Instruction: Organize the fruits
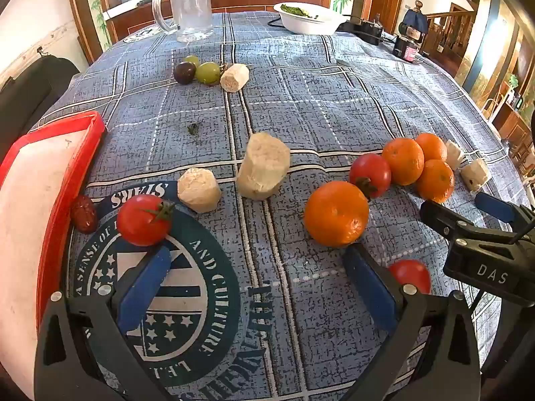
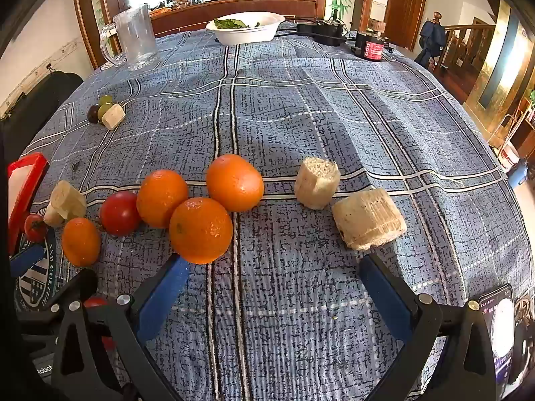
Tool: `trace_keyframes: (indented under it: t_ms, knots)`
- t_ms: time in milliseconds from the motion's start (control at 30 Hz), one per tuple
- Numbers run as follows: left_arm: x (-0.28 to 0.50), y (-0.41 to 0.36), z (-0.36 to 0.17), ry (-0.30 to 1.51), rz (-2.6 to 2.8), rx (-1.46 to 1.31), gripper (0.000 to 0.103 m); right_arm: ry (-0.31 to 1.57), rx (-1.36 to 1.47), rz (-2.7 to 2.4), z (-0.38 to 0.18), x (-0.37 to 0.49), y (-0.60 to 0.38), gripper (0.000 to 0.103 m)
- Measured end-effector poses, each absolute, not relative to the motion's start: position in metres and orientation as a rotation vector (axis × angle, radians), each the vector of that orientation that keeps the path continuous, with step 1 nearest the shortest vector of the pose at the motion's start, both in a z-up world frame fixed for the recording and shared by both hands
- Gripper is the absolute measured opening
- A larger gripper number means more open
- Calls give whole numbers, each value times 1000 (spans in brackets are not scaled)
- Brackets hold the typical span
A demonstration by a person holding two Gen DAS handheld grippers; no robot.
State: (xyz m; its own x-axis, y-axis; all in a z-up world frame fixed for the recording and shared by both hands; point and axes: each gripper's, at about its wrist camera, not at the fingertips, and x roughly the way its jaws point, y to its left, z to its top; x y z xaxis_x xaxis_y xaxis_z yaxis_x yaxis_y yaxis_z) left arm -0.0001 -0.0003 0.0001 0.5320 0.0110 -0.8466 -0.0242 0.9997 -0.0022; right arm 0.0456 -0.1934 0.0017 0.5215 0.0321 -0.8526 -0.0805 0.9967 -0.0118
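Observation:
My left gripper (image 1: 257,280) is open and empty, low over the blue checked cloth. A tomato (image 1: 143,219) lies just beyond its left finger and an orange (image 1: 336,213) just beyond its right finger. Peeled cane pieces (image 1: 264,166) lie ahead. A red tray (image 1: 60,180) sits at the left. My right gripper (image 2: 274,290) is open and empty. An orange (image 2: 200,230) lies by its left finger and a cane piece (image 2: 367,219) by its right. More oranges (image 2: 234,182) and a tomato (image 2: 119,213) lie behind.
Grapes (image 1: 200,72) and a cane piece lie further back. A glass mug (image 1: 190,6), a white bowl (image 1: 311,18) and black devices (image 2: 371,46) stand at the far edge. A phone (image 2: 501,330) lies at the near right. A red date (image 1: 83,214) lies beside the tray.

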Motion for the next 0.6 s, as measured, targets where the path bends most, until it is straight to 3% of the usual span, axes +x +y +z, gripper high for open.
trace_keyframes:
  t_ms: [400, 600]
  knots:
    - [-1, -2, 1, 1009, 14, -11, 103, 1021, -55, 64, 2, 46, -192, 103]
    - [-25, 4, 37, 864, 0, -7, 103, 1017, -9, 152, 15, 30, -192, 103]
